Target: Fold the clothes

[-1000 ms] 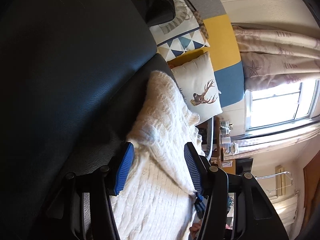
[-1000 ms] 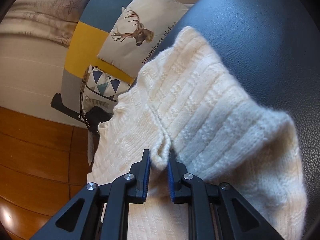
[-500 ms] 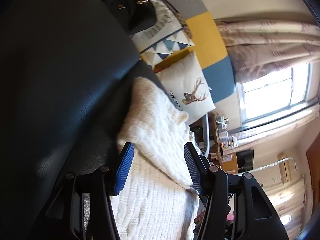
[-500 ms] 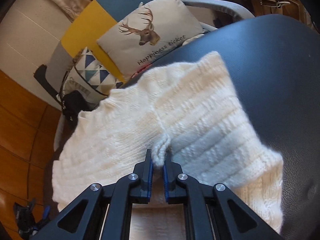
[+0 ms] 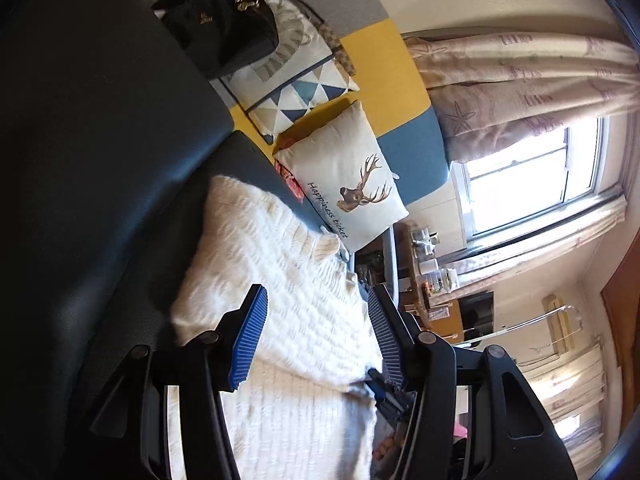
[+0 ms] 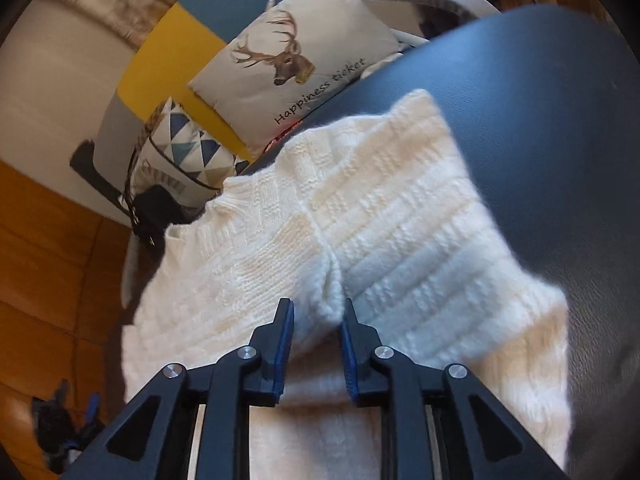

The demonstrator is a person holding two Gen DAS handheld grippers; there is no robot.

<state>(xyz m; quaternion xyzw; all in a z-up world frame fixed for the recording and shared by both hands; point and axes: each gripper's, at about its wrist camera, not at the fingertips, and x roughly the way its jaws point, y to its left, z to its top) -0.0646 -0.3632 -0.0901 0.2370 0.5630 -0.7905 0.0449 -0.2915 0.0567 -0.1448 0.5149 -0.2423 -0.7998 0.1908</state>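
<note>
Half a second ago the right gripper (image 6: 316,312) was pinched tight on a ridge of knit; its two blue-lined fingers now stand apart, and that bunched ridge of the white sweater (image 6: 360,248) sits loose in the gap between them, touching neither pad clearly. The left gripper (image 5: 316,332) is spread wide as before, holding nothing, and it has shifted a little so that more of the folded cloth shows beyond its tips.

In the left wrist view the sweater (image 5: 276,264) lies under and between the open fingers, spreading from the near edge of the picture away toward the cushions. A folded part lies on top of the flatter layer nearest the camera. In the right wrist view the same garment fills the near and middle ground, with a thick folded band running off to the right of the fingers and a flatter part to their left.

The sweater rests on a dark leather seat (image 6: 560,120), which shows bare to the right and beyond it. Farther off, just past the far edge of the cloth, leans a pale cushion with a deer (image 6: 292,60), and left of it a cushion with blue triangles (image 6: 180,148). A black bag (image 5: 220,32) lies beyond that. A window (image 5: 532,176) and a curtain (image 5: 520,88) are farthest.
</note>
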